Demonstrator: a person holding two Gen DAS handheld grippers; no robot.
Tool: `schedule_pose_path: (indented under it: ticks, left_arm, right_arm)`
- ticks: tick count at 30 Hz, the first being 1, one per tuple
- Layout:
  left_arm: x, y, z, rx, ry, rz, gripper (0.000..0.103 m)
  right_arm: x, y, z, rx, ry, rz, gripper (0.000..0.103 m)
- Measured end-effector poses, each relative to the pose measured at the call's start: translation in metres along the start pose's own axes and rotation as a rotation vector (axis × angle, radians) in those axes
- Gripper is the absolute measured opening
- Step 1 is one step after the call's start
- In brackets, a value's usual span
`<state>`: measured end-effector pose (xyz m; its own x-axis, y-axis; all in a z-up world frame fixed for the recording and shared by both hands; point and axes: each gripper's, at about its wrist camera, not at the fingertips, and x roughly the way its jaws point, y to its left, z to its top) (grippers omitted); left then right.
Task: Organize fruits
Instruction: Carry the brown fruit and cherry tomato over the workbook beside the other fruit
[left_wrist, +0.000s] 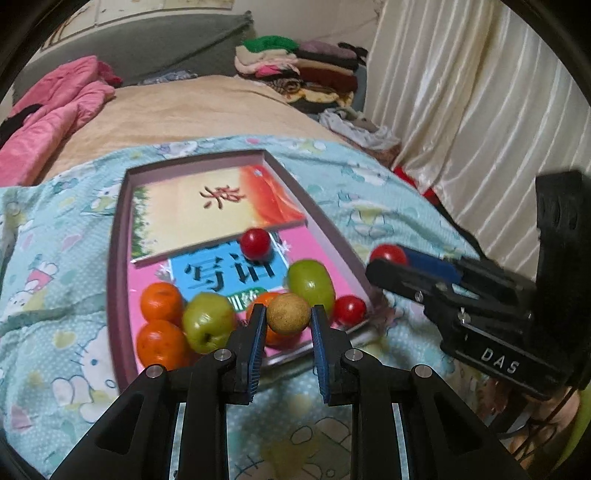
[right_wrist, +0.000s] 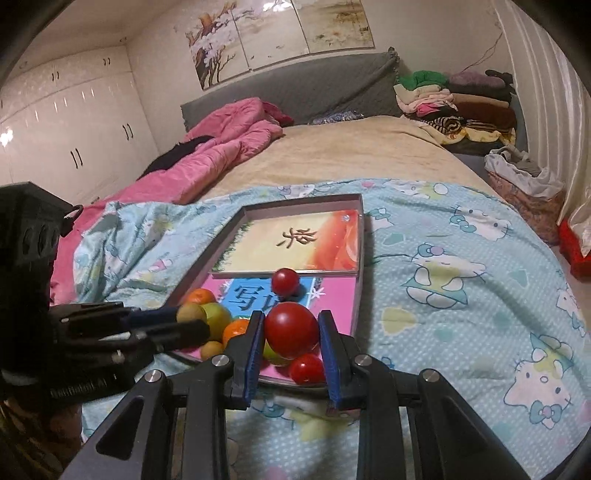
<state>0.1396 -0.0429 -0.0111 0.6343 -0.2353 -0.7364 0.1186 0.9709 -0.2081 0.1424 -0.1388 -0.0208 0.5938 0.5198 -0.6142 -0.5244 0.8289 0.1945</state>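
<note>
Left gripper (left_wrist: 288, 320) is clamped on a tan round fruit (left_wrist: 288, 313), both pads pressed to its sides, held above the near end of the shallow box (left_wrist: 117, 236). That box lies on the blue cartoon-print blanket (left_wrist: 44, 258) and is lined with books (left_wrist: 207, 206).

Contents of the near end, left to right in the left wrist view:
- two oranges (left_wrist: 161, 302), stacked near and far at the left wall;
- a green fruit (left_wrist: 207, 322) touching them;
- a third orange, mostly hidden behind the left gripper;
- a second green fruit (left_wrist: 311, 281);
- a small red tomato (left_wrist: 349, 309) in the near right corner.

One more tomato (left_wrist: 255, 243) sits alone farther in, at the book edge.

Right gripper (right_wrist: 291, 334) is clamped on a large red tomato (right_wrist: 291, 329), held over the near right part of the box, above the green fruit and small tomato there.

Judged step: both fruits are in transit for placement; neither rests on the box floor yet.

Next move calls for:
1. Lowering each fruit onto a bare patch beside its own kind.
2. Parting the jaws only once the fruit is supported, since round fruit will likely roll on the slick book covers.
</note>
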Motion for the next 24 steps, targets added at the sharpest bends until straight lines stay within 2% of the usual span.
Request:
schedule_pose_path:
  ticks: [12, 24]
  left_arm:
    - [0.018, 0.005, -0.008, 0.012, 0.038, 0.015, 0.024]
    - [0.025, 0.010, -0.009, 0.017, 0.043, 0.023, 0.024]
  right_arm:
    - [0.013, -0.001, -0.005, -0.010, 0.026, -0.033, 0.029]
    - [0.020, 0.008, -0.009, -0.053, 0.057, -0.012, 0.029]
